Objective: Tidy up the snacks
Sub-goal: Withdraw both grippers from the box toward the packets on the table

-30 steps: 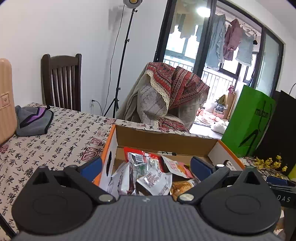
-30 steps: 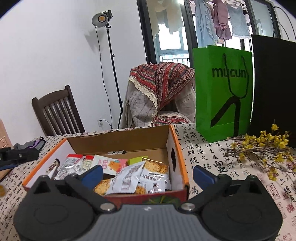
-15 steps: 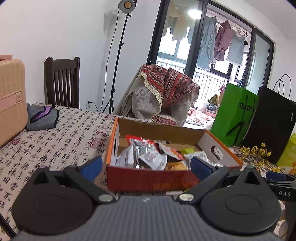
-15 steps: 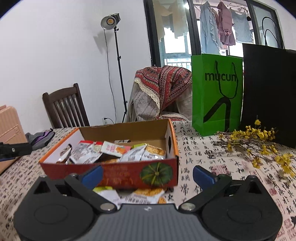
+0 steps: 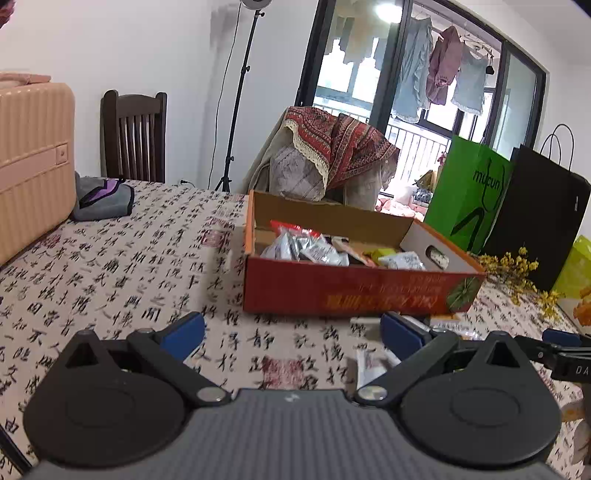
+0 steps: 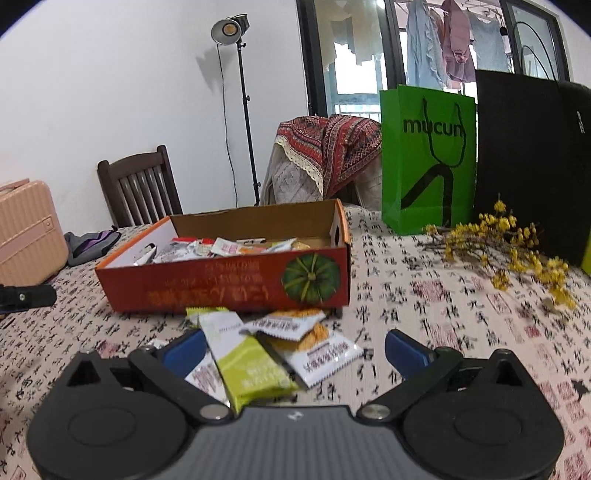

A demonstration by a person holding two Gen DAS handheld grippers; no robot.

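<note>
Snack packets (image 6: 273,347) between right gripper (image 6: 293,349), spread wide

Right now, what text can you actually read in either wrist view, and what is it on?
"mucun": green paper bag, black letters.
"DA": the right gripper's body at the left wrist view's right edge, cut off.
Orange box: yellow print upside down, unreadable.
Snack packets: print too blurred.
Tablecloth: calligraphy characters, not legible.

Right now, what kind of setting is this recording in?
Most likely a lived-in home, a dining or living area. Laundry hangs on a balcony behind glass doors, a wooden dining chair stands at a table under a calligraphy-print tablecloth, and a studio light suggests a staged recording.
</note>
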